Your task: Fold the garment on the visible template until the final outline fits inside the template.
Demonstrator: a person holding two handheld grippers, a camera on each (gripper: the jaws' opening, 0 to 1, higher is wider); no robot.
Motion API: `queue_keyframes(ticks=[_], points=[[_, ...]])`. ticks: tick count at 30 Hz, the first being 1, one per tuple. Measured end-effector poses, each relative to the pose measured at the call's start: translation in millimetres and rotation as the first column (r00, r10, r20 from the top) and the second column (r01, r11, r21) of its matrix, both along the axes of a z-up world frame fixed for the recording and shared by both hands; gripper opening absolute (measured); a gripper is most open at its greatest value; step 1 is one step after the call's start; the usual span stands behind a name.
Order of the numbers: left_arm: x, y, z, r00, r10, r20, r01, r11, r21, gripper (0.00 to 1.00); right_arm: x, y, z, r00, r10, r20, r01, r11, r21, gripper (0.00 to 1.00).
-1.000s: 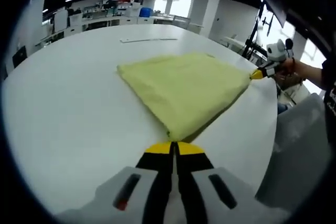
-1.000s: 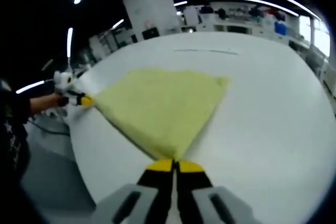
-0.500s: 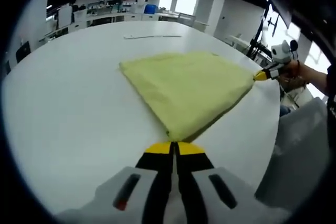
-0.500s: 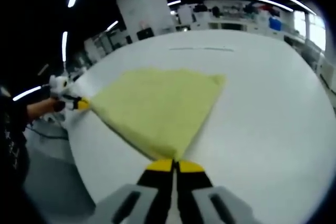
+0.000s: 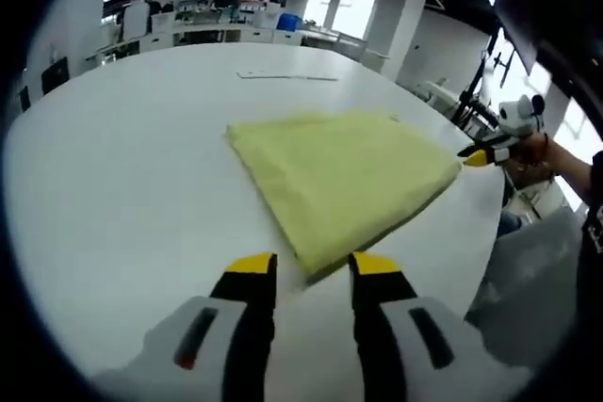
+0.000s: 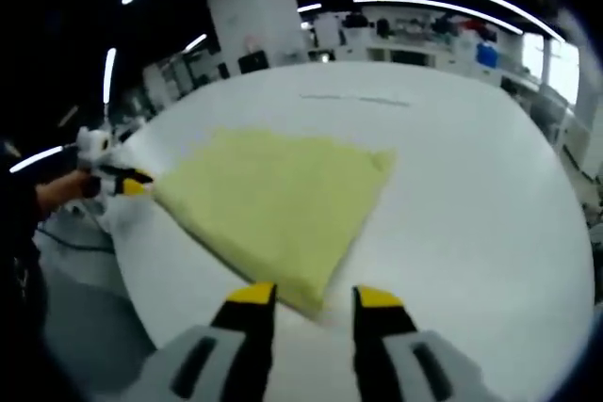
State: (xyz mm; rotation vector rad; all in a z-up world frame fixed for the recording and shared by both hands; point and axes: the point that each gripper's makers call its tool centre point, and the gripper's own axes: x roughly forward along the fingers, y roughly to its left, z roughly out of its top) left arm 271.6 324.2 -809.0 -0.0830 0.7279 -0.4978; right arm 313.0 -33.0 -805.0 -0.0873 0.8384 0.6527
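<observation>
On white table (image 5: 113, 185) | folded yellow garment (image 5: 344, 171), corners just before both spread tongs (image 5: 311, 275) (image 6: 314, 300)

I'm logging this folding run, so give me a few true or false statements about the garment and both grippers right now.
1. The left gripper is clamped on the garment. False: its jaws stand open, with the garment's near corner between the tips.
2. The garment is yellow and lies folded on the white table. True.
3. The right gripper stands open at another corner. True.
4. The garment hangs over the table edge. False: it lies wholly on the tabletop.
5. A thin line shows on the table beyond the garment. True.
</observation>
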Motion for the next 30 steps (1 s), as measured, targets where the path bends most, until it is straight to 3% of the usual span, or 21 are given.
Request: queue_keyframes(ticks=[6,10,25,30], points=[[-4.0,-5,16.0,1.000,0.008,0.006,-0.008,1.000,0.001,0.51,1,9,24.9,0.999,0.002,0.046,-0.002,1.000,0.012,0.51],[-12.6,-11,32.0,1.000,0.019,-0.007,-0.019,1.000,-0.020,0.56,0,19,48.2,0.996,-0.001,0.090,-0.002,1.000,0.027,0.61],[-25.3,-19,69.2,0.999,0.006,0.031,-0.003,0.997,-0.072,0.83,-17,38,83.8,0.992,0.006,0.125,-0.010,0.999,0.034,0.99],[-32.2,-21,73.2,0.999,-0.020,0.036,0.022,0.998,-0.065,0.93,-24,43,94.1,0.990,0.006,0.142,-0.016,0.997,0.069,0.99]])
